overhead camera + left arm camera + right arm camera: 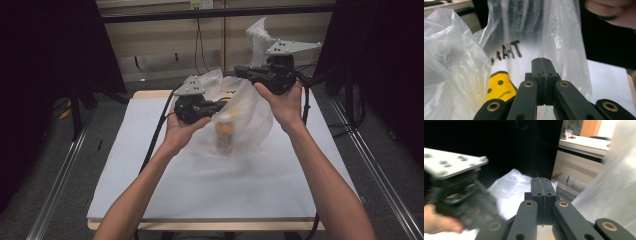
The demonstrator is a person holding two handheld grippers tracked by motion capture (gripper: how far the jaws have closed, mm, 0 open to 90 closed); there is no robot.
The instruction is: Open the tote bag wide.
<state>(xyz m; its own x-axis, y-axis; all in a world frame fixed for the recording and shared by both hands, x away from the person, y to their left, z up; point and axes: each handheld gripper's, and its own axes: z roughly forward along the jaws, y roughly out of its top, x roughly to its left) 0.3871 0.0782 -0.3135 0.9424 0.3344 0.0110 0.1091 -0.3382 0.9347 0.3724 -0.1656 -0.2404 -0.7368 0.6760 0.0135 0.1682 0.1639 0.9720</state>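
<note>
Plastic bag (245, 112) with orange bottle (225, 136) inside: lifted above the table's (150, 190) far half, near centre | left gripper (220, 106): jaws pressed together, apparently pinching bag film | right gripper (240, 70): jaws pressed together at bag's top; grip unclear | advice: keep both pinches firm, bag mouth up, so the bottle stays in.

White-topped table (150, 190); plastic bag (250, 125) above

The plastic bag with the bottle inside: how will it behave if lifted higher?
The plastic bag looks thin and crumpled, so probably floppy. The orange bottle hanging low inside will likely swing. The glossy film could slip.
</note>
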